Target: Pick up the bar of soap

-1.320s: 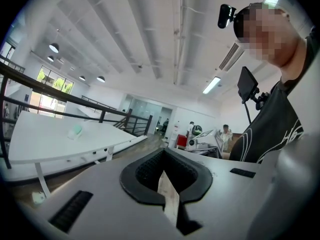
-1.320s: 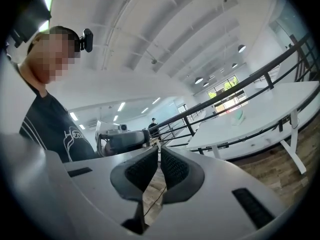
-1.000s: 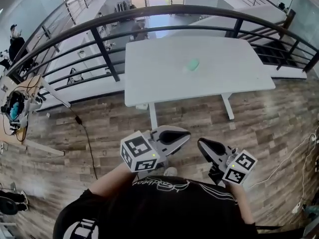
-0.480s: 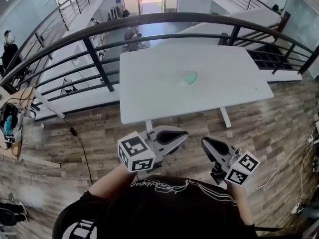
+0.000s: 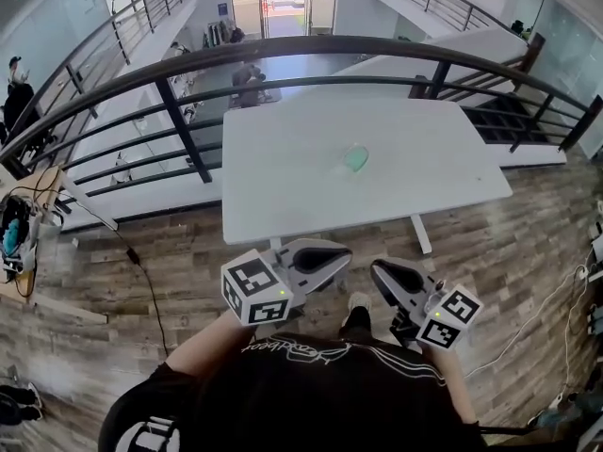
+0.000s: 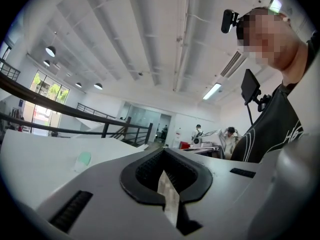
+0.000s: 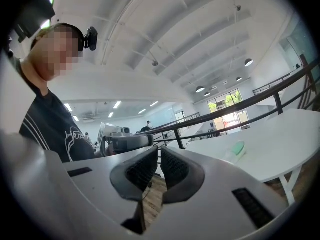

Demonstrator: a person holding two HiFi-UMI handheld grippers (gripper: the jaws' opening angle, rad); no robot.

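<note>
A white bench point(image 5: 283, 182) is standing on the wooden floor point(image 5: 528, 243) just inside a curved black railing point(image 5: 283, 50), and the pale green bar of soap point(image 5: 356, 158) is lying near the middle of it. The person point(image 5: 311, 394) is holding both tools low by the body, well apart from the soap. The left claw point(image 5: 341, 255) is pressed together on nothing, and the right claw point(image 5: 379, 273) is likewise closed and empty

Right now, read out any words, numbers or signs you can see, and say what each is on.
On the black shirt: white script print, too warped to read.
On the left claw and right claw: cubes with square markers only, no words.
On the bar of soap: no print visible.
Nothing else legible.
</note>
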